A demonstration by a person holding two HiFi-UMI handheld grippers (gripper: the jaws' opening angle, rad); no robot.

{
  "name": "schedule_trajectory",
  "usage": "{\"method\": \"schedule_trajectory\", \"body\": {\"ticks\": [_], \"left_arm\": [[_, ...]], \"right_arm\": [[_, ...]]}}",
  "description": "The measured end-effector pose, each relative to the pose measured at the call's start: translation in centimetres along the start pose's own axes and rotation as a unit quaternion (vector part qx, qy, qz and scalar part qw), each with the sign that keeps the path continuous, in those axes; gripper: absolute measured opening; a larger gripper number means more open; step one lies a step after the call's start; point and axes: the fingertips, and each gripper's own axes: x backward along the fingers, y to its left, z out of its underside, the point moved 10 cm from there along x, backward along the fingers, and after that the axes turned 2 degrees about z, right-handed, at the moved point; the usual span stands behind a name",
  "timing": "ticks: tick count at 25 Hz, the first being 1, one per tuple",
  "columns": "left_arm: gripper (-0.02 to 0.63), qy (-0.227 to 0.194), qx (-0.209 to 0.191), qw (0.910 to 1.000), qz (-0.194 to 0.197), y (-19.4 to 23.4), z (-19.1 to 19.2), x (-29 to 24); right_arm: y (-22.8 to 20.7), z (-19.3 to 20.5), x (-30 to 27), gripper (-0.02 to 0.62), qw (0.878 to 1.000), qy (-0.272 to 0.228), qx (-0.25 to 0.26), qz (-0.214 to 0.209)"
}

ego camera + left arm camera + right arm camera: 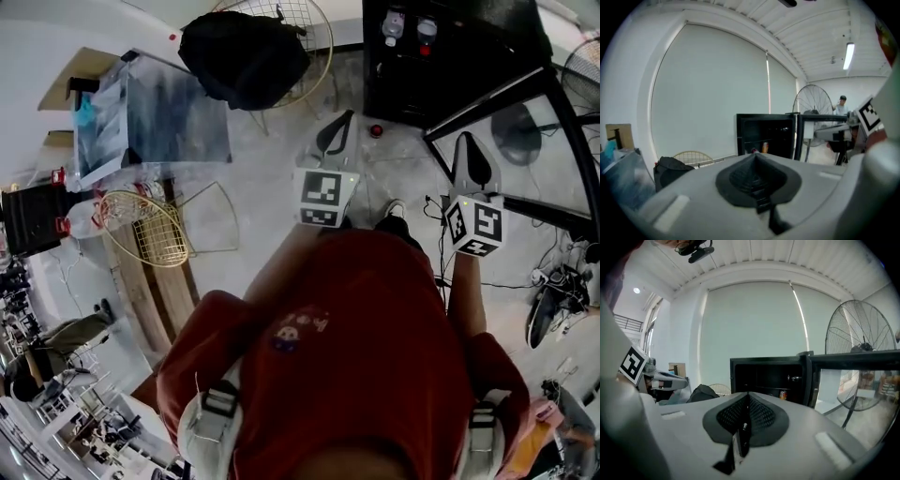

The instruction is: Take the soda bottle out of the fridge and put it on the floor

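While the left gripper [755,159] and right gripper [748,397] point at twelve o'clock, jaws pressed together on nothing, two bottles [410,26] stand inside the open fridge [469,66]. A small red-capped thing [377,130] stands on the floor [281,159] just before the fridge. It may be the soda bottle set down, or the bottle may be one of those inside.

Cannot identify small orange item [783,393] inside dark fridge [759,377]; fan [862,345] cropped at right edge.

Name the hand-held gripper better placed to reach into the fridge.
Probably right: the right hand-held gripper has the open fridge straight beyond its shut jaws, larger than in the left gripper view. Narrow call.
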Motion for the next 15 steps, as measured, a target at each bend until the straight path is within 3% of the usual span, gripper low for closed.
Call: {"method": "schedule_trajectory", "body": {"ticks": [5,15], "left_arm": [[0.000,-0.015,-0.024,0.9996,0.009,-0.1,-2.9,-0.1],[0.000,-0.028,-0.049,0.9982,0.018,-0.9,-4.5,-0.5]], "right_arm": [[-0.3,-2.7,0.9,0.000,1.000,-0.017,0.001,0.012],[-0.5,-3.5,1.0,0.000,1.000,-0.024,0.001,0.008]]}}
